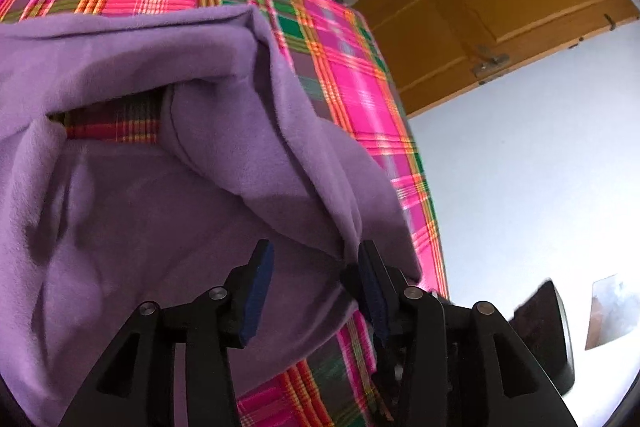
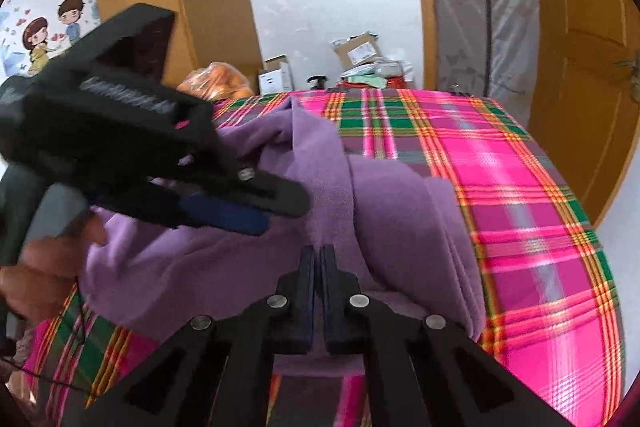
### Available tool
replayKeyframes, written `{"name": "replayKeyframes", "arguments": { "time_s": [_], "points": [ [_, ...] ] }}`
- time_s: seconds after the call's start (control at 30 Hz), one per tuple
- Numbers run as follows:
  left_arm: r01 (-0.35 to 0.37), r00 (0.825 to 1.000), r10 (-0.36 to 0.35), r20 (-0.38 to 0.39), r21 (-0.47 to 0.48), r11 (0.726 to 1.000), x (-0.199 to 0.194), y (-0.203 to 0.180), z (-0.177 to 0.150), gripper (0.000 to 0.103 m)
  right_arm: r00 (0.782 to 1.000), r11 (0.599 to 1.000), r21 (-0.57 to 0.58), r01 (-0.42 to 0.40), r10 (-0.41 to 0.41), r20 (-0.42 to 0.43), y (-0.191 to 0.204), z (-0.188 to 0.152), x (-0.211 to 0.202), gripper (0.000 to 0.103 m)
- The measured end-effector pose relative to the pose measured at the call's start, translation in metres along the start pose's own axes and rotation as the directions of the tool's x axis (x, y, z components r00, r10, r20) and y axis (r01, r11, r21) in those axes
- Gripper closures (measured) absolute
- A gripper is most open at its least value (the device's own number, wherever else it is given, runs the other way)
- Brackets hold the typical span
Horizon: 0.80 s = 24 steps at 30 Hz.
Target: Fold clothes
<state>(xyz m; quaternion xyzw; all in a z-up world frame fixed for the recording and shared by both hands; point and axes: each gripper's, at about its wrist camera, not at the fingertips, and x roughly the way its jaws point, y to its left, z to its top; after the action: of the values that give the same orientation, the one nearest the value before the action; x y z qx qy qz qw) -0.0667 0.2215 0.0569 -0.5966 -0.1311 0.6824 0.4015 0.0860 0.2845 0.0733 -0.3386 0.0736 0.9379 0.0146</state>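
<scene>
Plaid bed (image 2: 520,187); gripper (image 2: 280,211) lettering blurred, unreadable.

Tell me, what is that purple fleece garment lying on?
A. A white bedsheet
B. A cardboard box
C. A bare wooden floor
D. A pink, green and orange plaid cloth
D: the purple fleece garment lies crumpled on the plaid cloth, whose pink, green and orange checks show all around it in both wrist views and through a gap in its folds.
</scene>
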Motion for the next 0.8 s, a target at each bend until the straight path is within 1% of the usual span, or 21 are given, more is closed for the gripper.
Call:
{"name": "replayKeyframes", "arguments": {
  "time_s": [0.1,0.2,0.3,0.43,0.47,0.53,0.57,0.6,0.63,0.67,0.7,0.8],
  "points": [
    [0.012,1.0,-0.012,-0.01,-0.034,0.999,0.004,0.003,-0.001,0.057,1.0,1.0,-0.027,-0.008,0.008,-0.02,0.008,-0.008,-0.002,0.1],
    [0.016,1.0,-0.016,-0.011,-0.036,0.999,0.008,0.003,-0.001,0.057,0.999,0.999,-0.052,-0.01,0.008,-0.036,0.015,-0.013,-0.001,0.1],
    [0.014,1.0,-0.015,-0.021,-0.057,0.998,0.013,0.003,-0.003,0.057,0.998,0.997,-0.07,-0.035,0.032,-0.046,0.024,-0.017,-0.003,0.1],
    [-0.013,0.999,0.009,-0.045,-0.098,0.995,0.021,0.01,-0.005,0.057,0.997,0.993,-0.107,-0.043,0.036,-0.072,0.033,-0.023,-0.002,0.1],
    [-0.005,0.999,0.0,-0.048,-0.115,0.993,0.022,0.013,-0.006,0.057,0.997,0.993,-0.106,-0.044,0.036,-0.074,0.033,-0.024,-0.003,0.1],
    [0.003,0.999,-0.008,-0.042,-0.134,0.991,0.022,0.017,-0.009,0.057,0.995,0.994,-0.088,-0.063,0.055,-0.087,0.029,-0.023,-0.004,0.098],
    [0.005,0.999,-0.01,-0.038,-0.139,0.99,0.021,0.019,-0.01,0.058,0.993,0.995,-0.073,-0.072,0.065,-0.098,0.025,-0.023,-0.006,0.095],
    [0.006,0.999,-0.011,-0.033,-0.141,0.99,0.02,0.02,-0.011,0.059,0.993,0.995,-0.055,-0.084,0.079,-0.089,0.02,-0.022,-0.012,0.094],
    [0.006,1.0,-0.01,-0.03,-0.137,0.991,0.02,0.02,-0.012,0.066,0.993,0.995,-0.038,-0.097,0.094,-0.077,0.016,-0.02,-0.017,0.095],
    [0.006,1.0,-0.01,-0.026,-0.134,0.991,0.019,0.02,-0.013,0.069,0.992,0.994,-0.02,-0.11,0.109,-0.064,0.012,-0.019,-0.023,0.095],
    [0.006,1.0,-0.009,-0.023,-0.13,0.991,0.018,0.021,-0.013,0.069,0.991,0.992,-0.003,-0.123,0.123,-0.051,0.008,-0.017,-0.029,0.095],
    [0.01,1.0,-0.011,-0.014,-0.123,0.992,0.016,0.021,-0.015,0.07,0.994,0.993,0.048,-0.105,0.105,-0.004,-0.006,-0.013,-0.04,0.095]
  ]
}}
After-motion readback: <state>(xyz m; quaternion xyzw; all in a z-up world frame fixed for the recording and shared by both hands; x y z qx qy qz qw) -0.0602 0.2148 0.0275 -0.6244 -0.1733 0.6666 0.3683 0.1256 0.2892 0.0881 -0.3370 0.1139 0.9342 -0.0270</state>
